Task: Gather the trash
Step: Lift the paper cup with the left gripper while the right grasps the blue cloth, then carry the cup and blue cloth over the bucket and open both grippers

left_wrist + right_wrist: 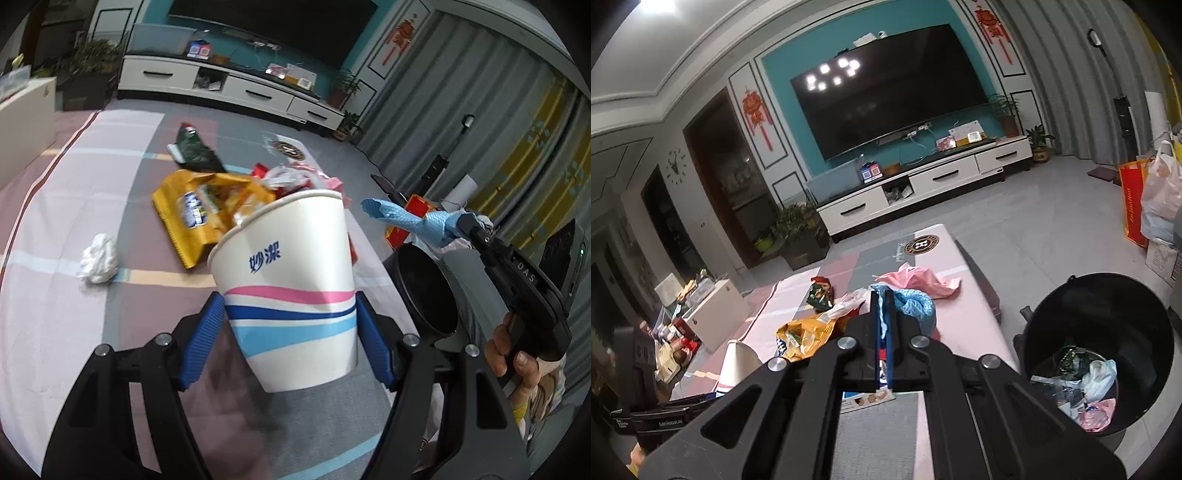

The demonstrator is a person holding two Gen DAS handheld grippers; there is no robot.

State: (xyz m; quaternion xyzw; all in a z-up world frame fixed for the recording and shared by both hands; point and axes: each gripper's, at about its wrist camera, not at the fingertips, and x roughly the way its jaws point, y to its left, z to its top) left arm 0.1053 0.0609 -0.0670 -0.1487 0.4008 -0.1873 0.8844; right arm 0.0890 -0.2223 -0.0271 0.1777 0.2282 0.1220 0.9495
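A white paper cup [291,288] with pink and blue stripes is tilted above the patterned table [74,192]; my left gripper [291,332] is shut on its lower part, blue pads on both sides. The same cup [738,362] shows at the lower left of the right wrist view. My right gripper [885,306] is shut on a crumpled blue cloth [916,304], which hangs off its tip [417,221] above the table's right edge. A black bin [1108,295] with several pieces of trash inside stands on the floor to the right, below the right gripper [465,225].
On the table lie a yellow snack bag [199,214], a white tissue wad [99,258], a green wrapper [194,151], a pink plastic bag [919,280] and red-white wrappers [284,177]. An orange bag [1132,203] and plastic bags stand beyond the bin. A hand [517,354] grips the right tool.
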